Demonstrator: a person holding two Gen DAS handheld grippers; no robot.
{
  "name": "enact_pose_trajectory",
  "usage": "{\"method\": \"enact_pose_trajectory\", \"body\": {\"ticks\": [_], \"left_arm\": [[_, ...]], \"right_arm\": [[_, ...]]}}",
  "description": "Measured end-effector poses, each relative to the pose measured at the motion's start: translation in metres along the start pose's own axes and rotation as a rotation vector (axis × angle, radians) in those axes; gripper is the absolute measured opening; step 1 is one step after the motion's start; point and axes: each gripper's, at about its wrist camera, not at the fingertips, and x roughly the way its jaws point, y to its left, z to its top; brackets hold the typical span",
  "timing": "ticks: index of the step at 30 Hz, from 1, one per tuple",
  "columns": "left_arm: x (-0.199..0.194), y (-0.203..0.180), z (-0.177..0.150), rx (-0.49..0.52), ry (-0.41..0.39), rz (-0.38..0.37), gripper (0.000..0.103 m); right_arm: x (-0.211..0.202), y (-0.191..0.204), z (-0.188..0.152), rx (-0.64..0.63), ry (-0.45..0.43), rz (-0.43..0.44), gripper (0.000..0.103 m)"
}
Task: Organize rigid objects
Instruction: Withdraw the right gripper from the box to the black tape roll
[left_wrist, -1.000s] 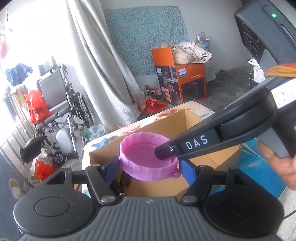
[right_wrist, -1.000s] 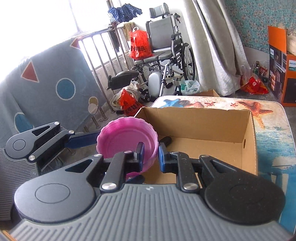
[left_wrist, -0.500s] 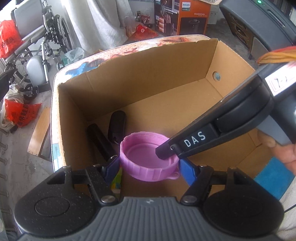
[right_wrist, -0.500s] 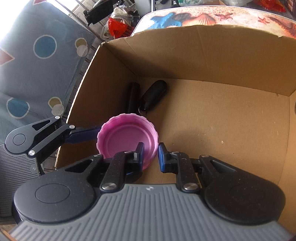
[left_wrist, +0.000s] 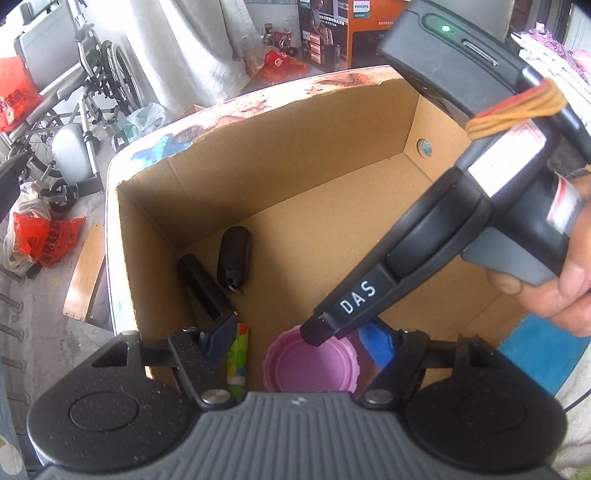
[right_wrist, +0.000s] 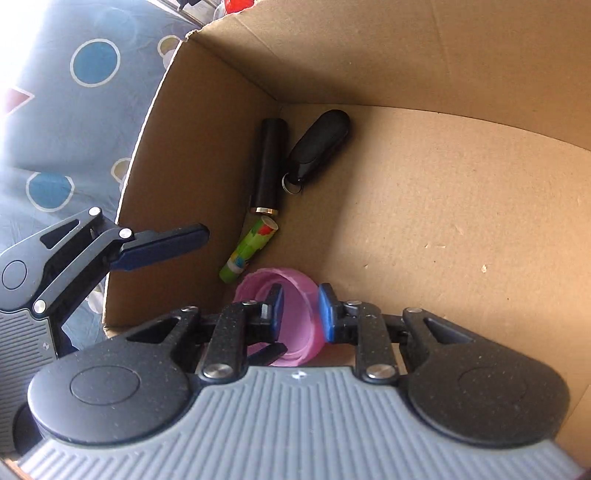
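Note:
A pink ribbed lid (left_wrist: 310, 369) lies open side up, low in the near corner of the cardboard box (left_wrist: 295, 147). My left gripper (left_wrist: 299, 343) straddles it with its jaws opening. Its left pad stands clear of the lid, so nothing is gripped. My right gripper (right_wrist: 301, 312) has the lid (right_wrist: 299, 295) wall between its blue pads. These jaws are opening too, and the inner pad shows a gap to the wall. One right finger, marked DAS, dips into the lid. A hand (left_wrist: 554, 280) holds the right gripper.
Along the box's left wall lie a black cylinder (right_wrist: 269, 162), a black key fob (right_wrist: 321, 144) and a green tube (right_wrist: 249, 249). The box stands on a sea-print table (left_wrist: 166, 144). A wheelchair (left_wrist: 74, 92) and red bags are beyond it.
Both grippers have tipped down and sunk into the box with the lid. The left pads have come off the lid and the right pads stand slightly wider.

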Motion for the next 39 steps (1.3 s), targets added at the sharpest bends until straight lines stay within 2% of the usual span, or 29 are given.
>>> {"method": "enact_pose_trajectory", "body": {"ticks": [3, 8, 12, 15, 18, 20, 24, 27, 30, 34, 39], "left_arm": [[-0.019, -0.003, -0.003, -0.003, -0.055, 0.010, 0.075], [-0.065, -0.014, -0.021, -0.014, -0.195, 0.029, 0.080], [-0.096, -0.031, -0.048, -0.032, -0.298, -0.004, 0.088], [-0.104, -0.045, -0.074, -0.041, -0.335, -0.023, 0.090], [-0.099, -0.064, -0.098, -0.054, -0.335, -0.023, 0.092], [-0.091, -0.074, -0.112, -0.068, -0.298, -0.041, 0.092], [-0.066, -0.084, -0.136, -0.115, -0.212, -0.106, 0.092], [-0.048, -0.089, -0.148, -0.145, -0.160, -0.123, 0.091], [-0.036, -0.097, -0.157, -0.141, -0.134, -0.097, 0.091], [-0.022, -0.109, -0.163, -0.101, -0.111, -0.036, 0.091], [-0.011, -0.116, -0.167, -0.065, -0.109, 0.002, 0.088]], "right_arm": [[-0.019, -0.001, -0.007, 0.013, -0.069, 0.032, 0.026], [-0.084, -0.004, -0.048, 0.010, -0.273, 0.089, 0.031], [-0.135, 0.004, -0.122, -0.039, -0.478, 0.050, 0.034], [-0.155, 0.003, -0.179, -0.033, -0.578, 0.041, 0.040], [-0.157, -0.009, -0.232, 0.003, -0.633, 0.025, 0.040], [-0.147, -0.014, -0.262, 0.031, -0.667, -0.013, 0.040], [-0.114, -0.026, -0.299, 0.097, -0.692, -0.025, 0.040], [-0.077, -0.032, -0.307, 0.125, -0.656, -0.050, 0.040], [-0.049, -0.032, -0.307, 0.121, -0.620, -0.065, 0.040], [-0.039, -0.029, -0.302, 0.114, -0.599, -0.037, 0.040], [-0.032, -0.020, -0.291, 0.084, -0.578, -0.039, 0.040]]}}
